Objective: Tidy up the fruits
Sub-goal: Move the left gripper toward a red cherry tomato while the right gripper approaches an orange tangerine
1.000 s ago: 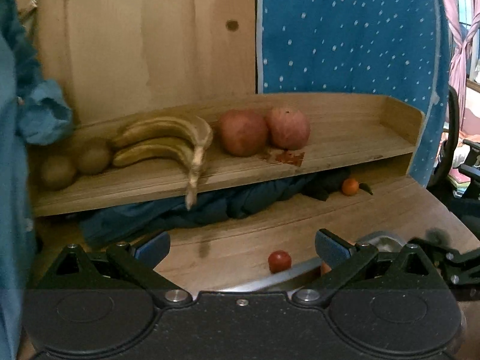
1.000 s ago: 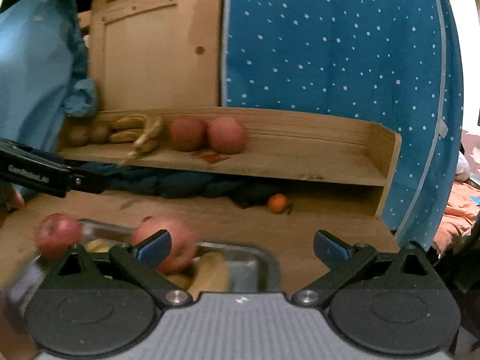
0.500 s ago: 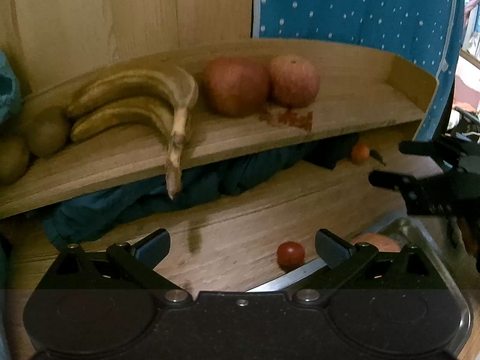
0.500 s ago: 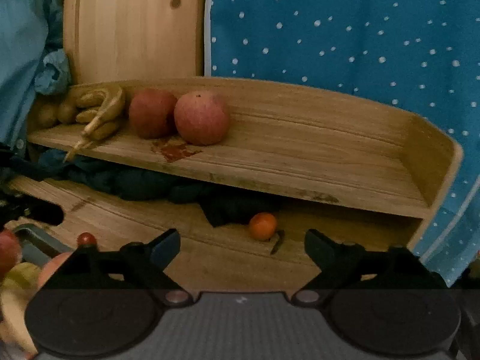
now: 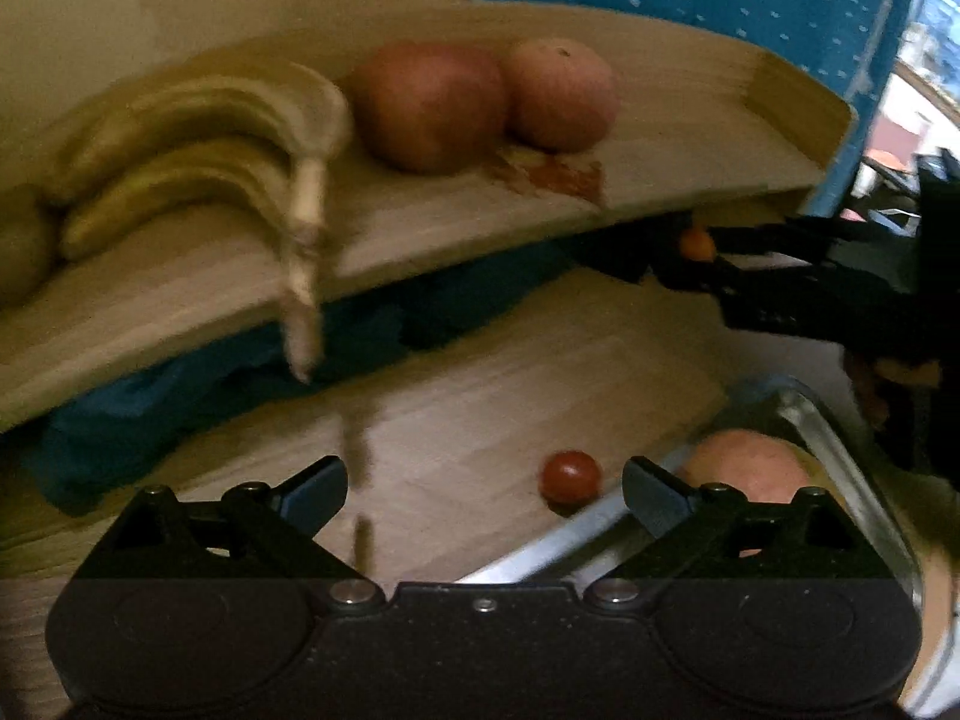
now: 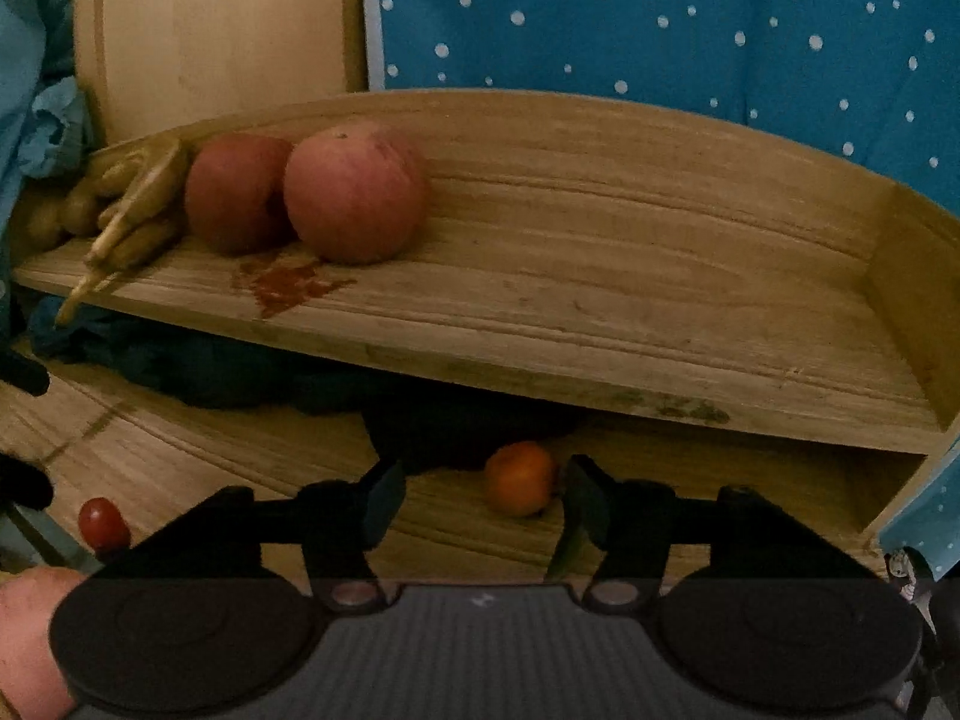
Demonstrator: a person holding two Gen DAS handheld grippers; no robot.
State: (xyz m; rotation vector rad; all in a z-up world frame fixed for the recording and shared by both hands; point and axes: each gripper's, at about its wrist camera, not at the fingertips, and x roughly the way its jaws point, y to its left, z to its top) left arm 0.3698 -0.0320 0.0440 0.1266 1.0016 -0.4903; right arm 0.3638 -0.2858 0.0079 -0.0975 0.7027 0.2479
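The wooden shelf (image 6: 600,276) carries two apples (image 6: 354,195), touching, with bananas (image 6: 135,204) just beside them at its left end, above a red stain (image 6: 288,282). Under it on the table (image 5: 480,408), a small orange fruit (image 6: 519,478) sits between the right gripper (image 6: 480,495) fingers, which have just been closing but are not yet pressing on it. The left gripper (image 5: 485,483) stands wide open and empty near a cherry tomato (image 5: 570,476) beside the metal tray (image 5: 840,438).

Both wrist views look forward and downward past their jaws, close to the shelf (image 5: 420,228), sharing its two apples (image 6: 354,198) ahead of the jaws.
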